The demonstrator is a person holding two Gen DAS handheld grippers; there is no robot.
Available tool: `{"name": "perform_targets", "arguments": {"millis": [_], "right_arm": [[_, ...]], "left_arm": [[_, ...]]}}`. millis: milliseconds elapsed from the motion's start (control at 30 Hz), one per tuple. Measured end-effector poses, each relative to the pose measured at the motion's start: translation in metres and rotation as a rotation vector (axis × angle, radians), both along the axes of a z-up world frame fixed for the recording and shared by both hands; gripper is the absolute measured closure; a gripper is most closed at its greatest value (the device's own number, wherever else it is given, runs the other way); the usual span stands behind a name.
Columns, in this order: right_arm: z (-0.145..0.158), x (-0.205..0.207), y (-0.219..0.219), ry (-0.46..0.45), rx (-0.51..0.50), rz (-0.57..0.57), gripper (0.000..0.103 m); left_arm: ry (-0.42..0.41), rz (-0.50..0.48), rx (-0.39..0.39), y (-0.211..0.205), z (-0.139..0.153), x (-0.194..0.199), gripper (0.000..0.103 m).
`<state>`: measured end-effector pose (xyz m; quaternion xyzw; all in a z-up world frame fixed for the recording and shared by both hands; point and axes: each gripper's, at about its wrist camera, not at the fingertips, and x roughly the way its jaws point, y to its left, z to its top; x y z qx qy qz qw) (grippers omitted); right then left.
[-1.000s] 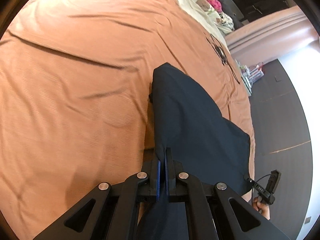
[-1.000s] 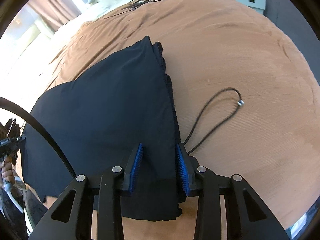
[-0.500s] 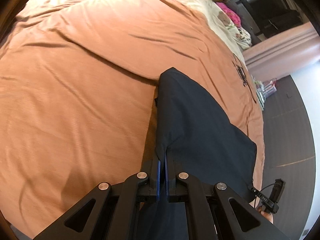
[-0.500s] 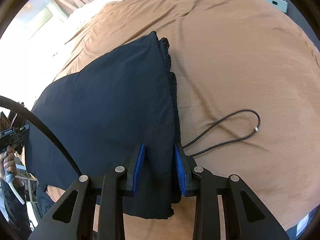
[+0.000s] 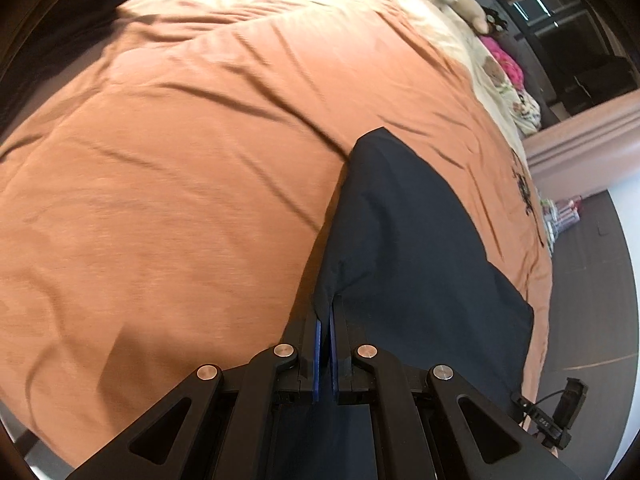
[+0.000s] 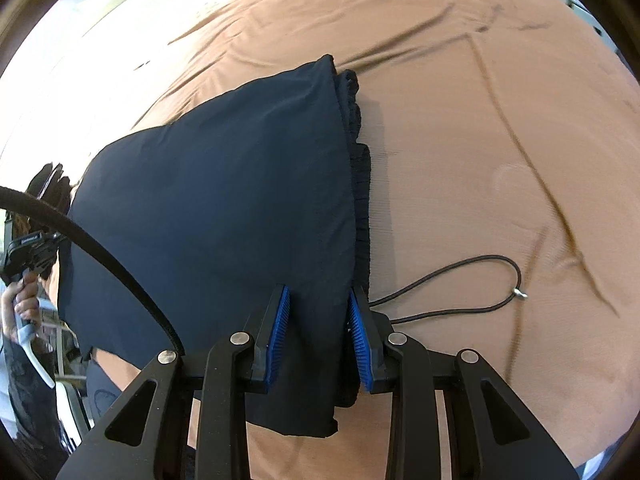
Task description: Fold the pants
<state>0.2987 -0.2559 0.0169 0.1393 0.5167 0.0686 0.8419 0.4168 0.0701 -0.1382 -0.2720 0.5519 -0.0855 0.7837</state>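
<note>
Left wrist view shows the dark navy pants [image 5: 404, 248] lying folded on the brown bedspread [image 5: 180, 200], with one edge pulled up into the left gripper [image 5: 325, 320], whose blue pads are pinched almost together on a thin fold of fabric. From the right wrist view the same pants [image 6: 224, 200] spread as a broad folded panel, the gathered waistband [image 6: 358, 184] peeking out along the right edge, and the right gripper [image 6: 318, 312] straddles that edge with its jaws at a middling width; cloth sits between the blue pads, but I cannot tell whether they actually press on it.

That doubt looks like the main risk. If only the left side truly holds, a lift would likely drag one corner up while the other stays down, skewing the fold and letting the layers slide apart. The left pinch is also shallow, near the very edge, so a quick pull could slip the fabric free.

A black drawstring cord [image 6: 472, 292] loops on the bedspread just beside the right gripper; it could snag a finger or trail out of the finished fold. Wrinkles in the soft bedding may let the cloth bunch when it is laid down.
</note>
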Motion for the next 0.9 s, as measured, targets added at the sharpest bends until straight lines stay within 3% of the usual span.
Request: {"name": "perform_targets", "arguments": {"millis": [333, 467, 567, 700, 800, 900], "right_arm": [[-0.018, 0.018, 0.01, 0.012, -0.058, 0.065, 0.075], [-0.027, 0.022, -0.004, 0.003, -0.015, 0.048, 0.075], [-0.028, 0.017, -0.018, -0.005, 0.007, 0.028, 0.075], [-0.018, 0.009, -0.023, -0.036, -0.004, -0.014, 0.075], [-0.009, 0.005, -0.026, -0.073, -0.011, -0.052, 0.074], [-0.001, -0.002, -0.032, -0.106, -0.017, -0.083, 0.065]], "left_arm": [[0.014, 0.058, -0.042, 0.021, -0.024, -0.013, 0.097], [0.0, 0.06, -0.051, 0.027, -0.023, -0.027, 0.084], [-0.006, 0.055, -0.052, 0.033, -0.019, -0.041, 0.081], [-0.024, 0.065, -0.042, 0.04, -0.015, -0.06, 0.067], [-0.032, 0.064, -0.046, 0.044, -0.011, -0.074, 0.065], [-0.041, 0.08, -0.043, 0.051, -0.01, -0.09, 0.065]]}}
